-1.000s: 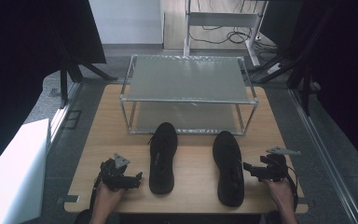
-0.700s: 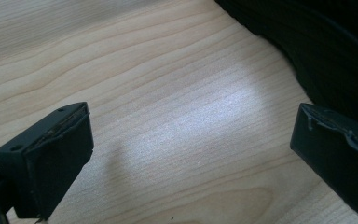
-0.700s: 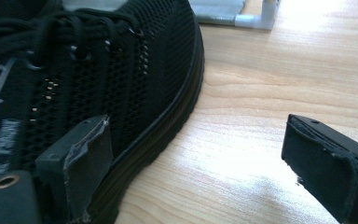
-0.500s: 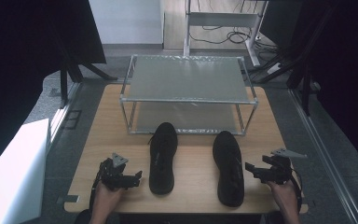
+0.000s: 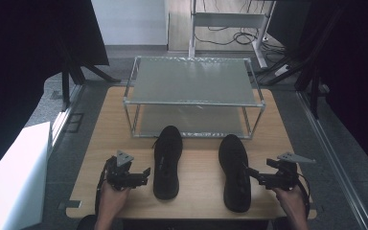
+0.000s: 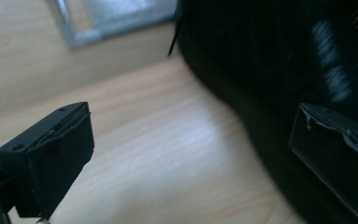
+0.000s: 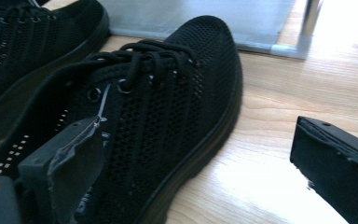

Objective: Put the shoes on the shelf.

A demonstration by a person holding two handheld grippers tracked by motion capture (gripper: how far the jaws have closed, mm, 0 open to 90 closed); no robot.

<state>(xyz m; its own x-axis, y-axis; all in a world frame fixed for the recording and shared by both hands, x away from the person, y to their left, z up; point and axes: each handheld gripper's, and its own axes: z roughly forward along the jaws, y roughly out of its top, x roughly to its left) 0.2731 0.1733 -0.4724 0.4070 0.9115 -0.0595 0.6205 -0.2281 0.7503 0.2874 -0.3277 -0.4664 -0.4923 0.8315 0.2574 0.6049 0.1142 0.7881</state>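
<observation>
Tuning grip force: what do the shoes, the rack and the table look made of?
Shoes: black open-weave mesh fabric, matte, holes visible across the upper; darker smooth sole edge, probably rubber. Rack: silvery metal tube frame, dull shine; shelves look like frosted or textured grey panels, possibly glass or plastic. Table: light wood grain, smooth with a soft glare, perhaps laminate.

- A wooden tabletop (image 5: 196, 165) fills the middle of the frame.
- A two-tier metal-framed rack (image 5: 194, 81) with pale shelves stands at its far, upper-centre part.
- A white panel (image 5: 14, 177) leans at lower left.
- Dark curtains (image 5: 28, 43) hang at upper left and right.
- Cables (image 5: 230, 36) lie on the floor at top centre.
</observation>
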